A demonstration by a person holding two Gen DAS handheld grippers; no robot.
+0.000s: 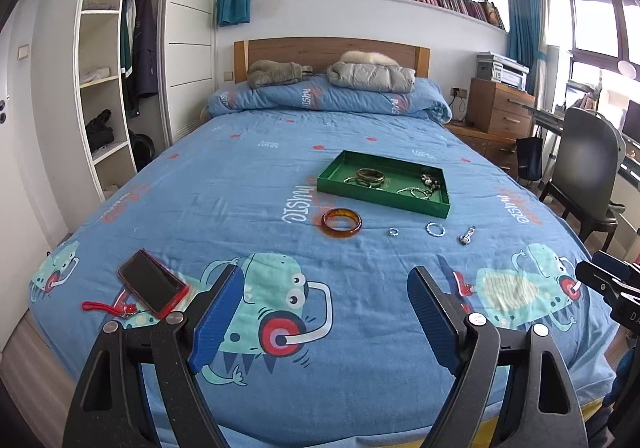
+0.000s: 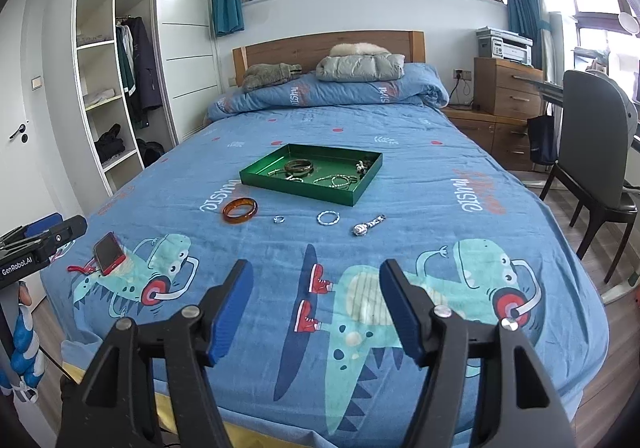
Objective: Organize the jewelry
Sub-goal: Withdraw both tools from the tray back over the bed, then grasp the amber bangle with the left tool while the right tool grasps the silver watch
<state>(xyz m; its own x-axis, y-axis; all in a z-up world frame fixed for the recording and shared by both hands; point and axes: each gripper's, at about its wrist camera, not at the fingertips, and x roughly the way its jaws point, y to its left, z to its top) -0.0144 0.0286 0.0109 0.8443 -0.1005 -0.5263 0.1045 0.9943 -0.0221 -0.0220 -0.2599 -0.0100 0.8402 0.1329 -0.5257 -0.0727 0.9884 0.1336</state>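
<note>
A green tray (image 1: 340, 184) (image 2: 256, 177) lies mid-bed and holds several bracelets and beads. In front of it on the blue bedspread lie an amber bangle (image 1: 342, 223) (image 2: 240, 210), a small silver ring (image 1: 393, 232) (image 2: 279, 219), a pale beaded bracelet (image 1: 435, 229) (image 2: 328, 217) and a silver watch (image 1: 467, 235) (image 2: 368, 226). My left gripper (image 1: 326, 280) is open and empty above the bed's near edge. My right gripper (image 2: 316, 274) is open and empty, also at the near edge. Each gripper shows at the other view's side edge.
A red phone (image 1: 154, 282) (image 2: 109, 253) with a red strap lies at the bed's near left. A folded duvet (image 1: 328, 98) and clothes lie by the headboard. A wardrobe (image 1: 116, 80) stands left; drawers and a chair (image 2: 592, 152) stand right.
</note>
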